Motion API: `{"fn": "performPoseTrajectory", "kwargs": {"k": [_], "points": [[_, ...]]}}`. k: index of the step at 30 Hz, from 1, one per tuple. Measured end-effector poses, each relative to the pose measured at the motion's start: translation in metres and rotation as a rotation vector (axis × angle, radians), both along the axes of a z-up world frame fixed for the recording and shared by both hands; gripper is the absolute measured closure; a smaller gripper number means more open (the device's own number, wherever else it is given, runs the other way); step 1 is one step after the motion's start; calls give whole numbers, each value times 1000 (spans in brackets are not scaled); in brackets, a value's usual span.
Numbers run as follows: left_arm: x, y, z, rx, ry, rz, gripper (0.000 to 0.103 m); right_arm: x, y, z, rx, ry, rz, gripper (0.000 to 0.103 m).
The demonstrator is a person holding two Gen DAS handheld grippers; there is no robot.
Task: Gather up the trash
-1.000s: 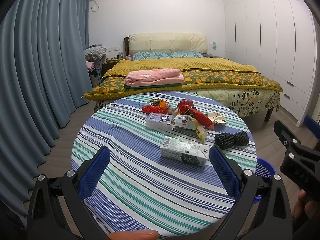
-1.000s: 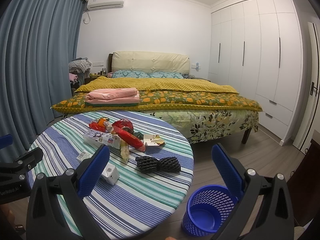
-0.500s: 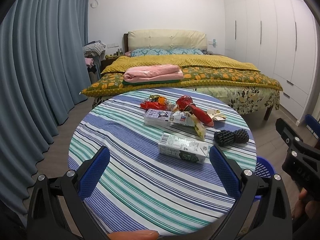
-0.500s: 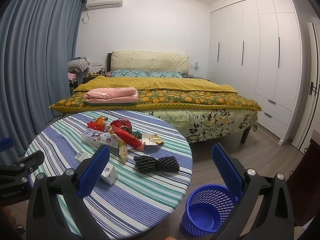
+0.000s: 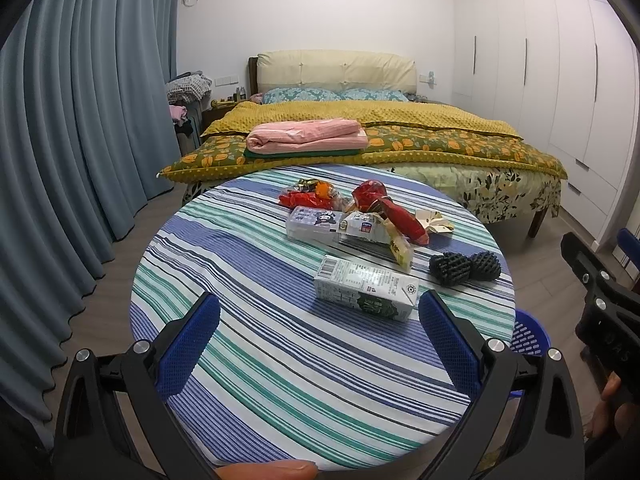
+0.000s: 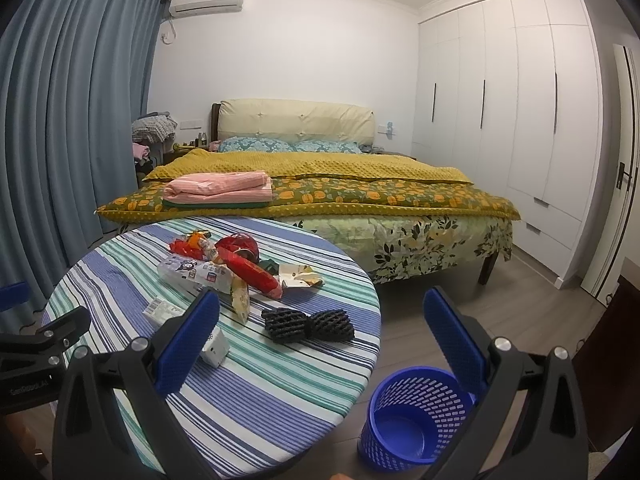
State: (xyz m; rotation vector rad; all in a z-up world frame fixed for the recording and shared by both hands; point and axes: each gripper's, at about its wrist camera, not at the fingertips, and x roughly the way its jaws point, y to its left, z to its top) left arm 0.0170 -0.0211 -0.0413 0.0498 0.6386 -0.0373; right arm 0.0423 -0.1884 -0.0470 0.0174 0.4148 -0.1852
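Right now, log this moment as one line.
stage: approach | left gripper: open, empty | right gripper: open, empty | trash: milk carton, wrappers on table | bin: empty, on floor

The left claw (image 5: 318,334) was spread wide, its two blue-padded fingers (image 5: 188,350) at seven and five o'clock of its own view, nothing between them. A fingertip (image 5: 268,471) of the holding hand showed at six o'clock. The right claw (image 6: 320,336) was likewise wide apart and empty — blue pads (image 6: 454,340) splayed outward. Each claw's black frame showed in the other's view: the right one at three to four o'clock, the left one at eight o'clock — both level, side by side.
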Motion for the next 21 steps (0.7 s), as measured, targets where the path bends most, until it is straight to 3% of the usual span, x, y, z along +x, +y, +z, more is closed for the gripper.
{"fn": "performPoseTrajectory", "kwargs": {"k": [12, 21], "points": [[5, 4, -15, -2, 19, 11, 4, 4, -3, -5, 0, 20, -5, 5], [31, 1, -67, -25, 132, 24, 4, 16, -11, -26, 25, 74, -18, 5]]}}
